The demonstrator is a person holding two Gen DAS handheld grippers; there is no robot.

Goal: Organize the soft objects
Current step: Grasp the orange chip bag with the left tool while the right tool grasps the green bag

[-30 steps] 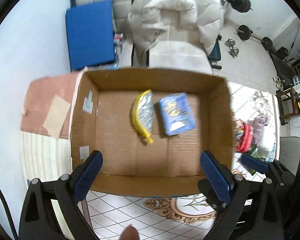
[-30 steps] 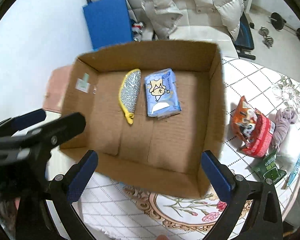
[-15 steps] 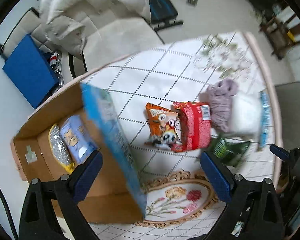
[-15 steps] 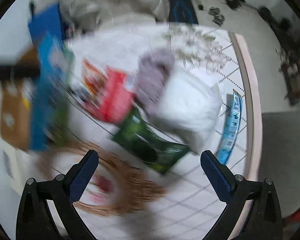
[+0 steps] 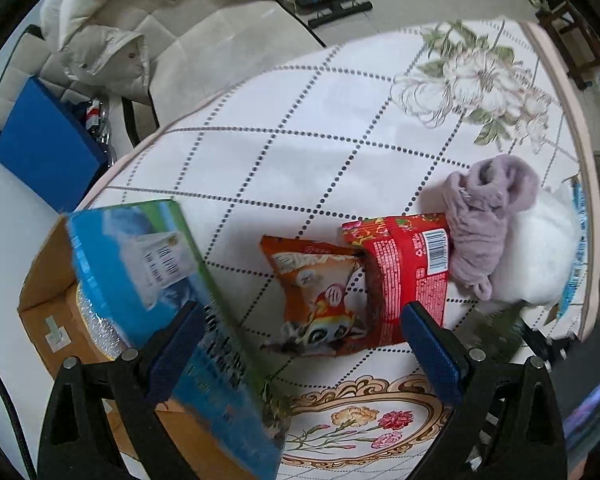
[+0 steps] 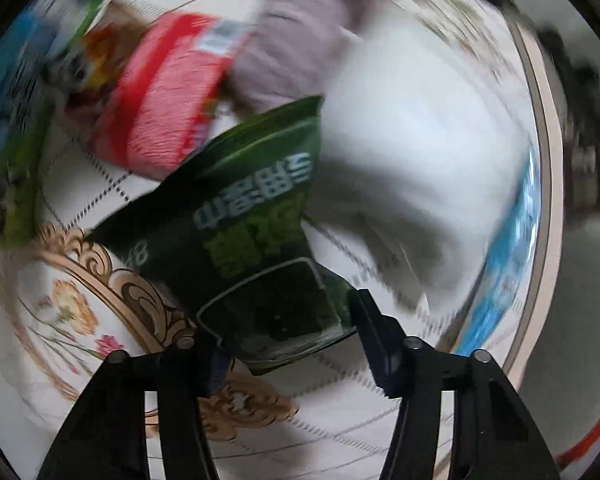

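**Two grippers swung from the box to the pile**

Two grippers had left the cardboard box behind. At far left it stood on the table's edge, its blue printed side toward the left gripper, a silvery scrub pad just visible inside. That gripper hovered with fingers spread wide and empty, aimed at the orange snack bag and the red packet touching it. Further right the lilac fleece cloth lay over a white padded bundle, all crowded together on the floral tablecloth, presumably waiting to be boxed.

The right gripper was lower and closer, its view smeared by motion; its fingers, partly closed in, straddled the near end of the dark green packet, though I could not tell whether they pinched it.

A second earlier both looked straight down into the box; half a second earlier the right fingers stood wider and clear of the green packet.
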